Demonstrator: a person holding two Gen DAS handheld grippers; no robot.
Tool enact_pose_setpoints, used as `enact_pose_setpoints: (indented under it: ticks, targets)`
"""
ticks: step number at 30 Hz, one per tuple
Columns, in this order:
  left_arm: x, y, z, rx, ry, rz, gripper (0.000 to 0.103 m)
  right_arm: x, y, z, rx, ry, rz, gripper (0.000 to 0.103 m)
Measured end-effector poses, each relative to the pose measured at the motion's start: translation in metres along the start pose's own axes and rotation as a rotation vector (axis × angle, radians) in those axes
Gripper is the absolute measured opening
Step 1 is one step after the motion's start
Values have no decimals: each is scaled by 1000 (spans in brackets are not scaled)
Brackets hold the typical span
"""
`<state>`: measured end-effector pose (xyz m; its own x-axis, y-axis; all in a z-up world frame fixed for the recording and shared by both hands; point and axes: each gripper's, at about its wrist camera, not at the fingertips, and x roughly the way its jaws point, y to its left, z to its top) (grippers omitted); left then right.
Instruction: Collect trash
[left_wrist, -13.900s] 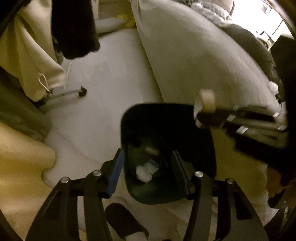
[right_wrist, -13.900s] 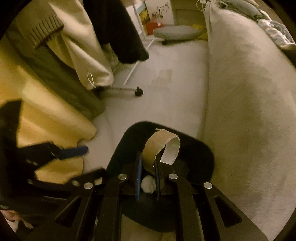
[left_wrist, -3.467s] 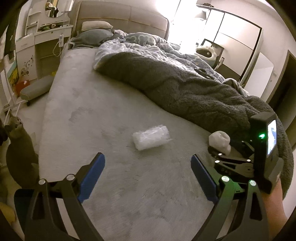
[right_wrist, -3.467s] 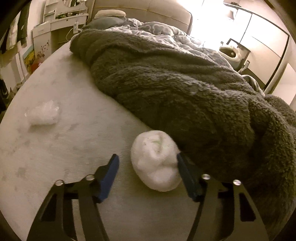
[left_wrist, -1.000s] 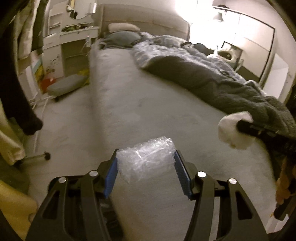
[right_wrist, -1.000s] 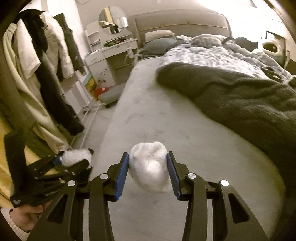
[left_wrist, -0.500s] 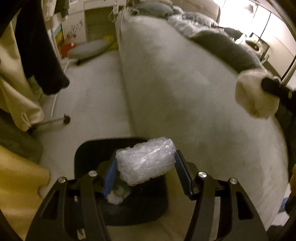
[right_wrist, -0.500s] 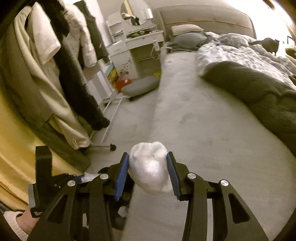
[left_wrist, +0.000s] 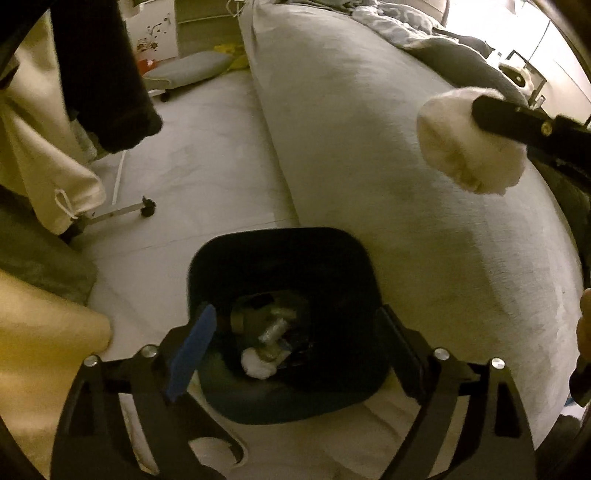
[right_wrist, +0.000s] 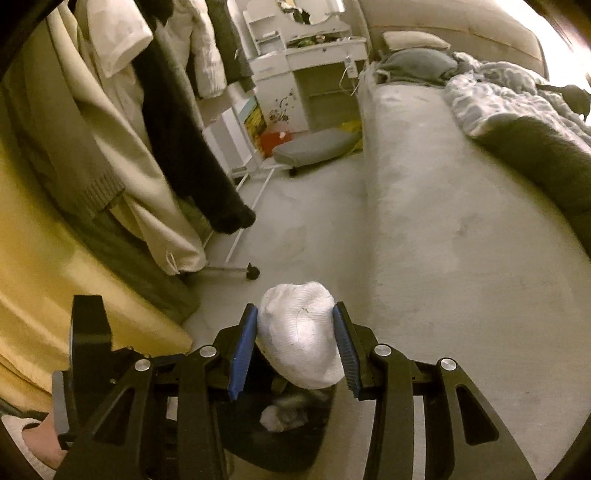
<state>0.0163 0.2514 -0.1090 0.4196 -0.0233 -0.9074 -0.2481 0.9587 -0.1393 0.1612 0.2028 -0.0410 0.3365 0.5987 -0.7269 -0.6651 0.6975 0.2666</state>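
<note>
Both views are dim and tinted yellow-green, grainy as in low indoor light. The strongest light enters from the upper right, where a window (left_wrist: 554, 33) is blown out to white glare and spills a pale sheen over the bed (left_wrist: 369, 129). The inside of the bin (left_wrist: 284, 306) stays nearly black, its contents murky. The fisheye lens bends the bed edge and hanging clothes (right_wrist: 110, 147), and dark vignetting fills the corners. The white bundle (left_wrist: 469, 147) looks soft and slightly smeared in the left view.

No legible text, label, brand or number is showing in either view; the decals on the white cabinet (right_wrist: 284, 107) are reading only as floral marks. The poster (right_wrist: 255, 120) beside it is too blurred to read.
</note>
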Motion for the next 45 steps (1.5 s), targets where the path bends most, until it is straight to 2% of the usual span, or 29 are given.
enact_pose_setpoints:
  ticks: [5,12,16,24,26,27,29,31,37,40,45]
  targets:
    - [-6,23,-3,-47,-3,3,90,35,14,-8,6,82,17,43]
    - [-24,45,2,-94,-57,4,90,73,23,-24,4,186,17,43]
    - [-40,53,9,-109,-115,17,90,90,30,-32,-2,228,13,43]
    - [-83,54,23,-85,-302,41,91,115,42,-58,-42,324,15,43]
    - [-91,52,27,-71,-338,60,95,116,44,-59,-44,332,16,57]
    - [-93,52,29,-66,-348,68,96,114,45,-59,-42,328,22,63]
    - [-98,49,31,-56,-373,100,96,109,47,-56,-47,313,29,64]
    - [-102,46,33,-53,-401,112,96,98,48,-53,-65,289,17,70]
    - [-104,35,41,-82,-453,94,97,59,40,-38,-72,176,-14,74]
    - [-104,21,44,-62,-484,118,98,36,29,-31,-62,98,-56,77]
    - [-103,-10,49,-15,-502,88,99,3,7,-25,-40,9,-108,81]
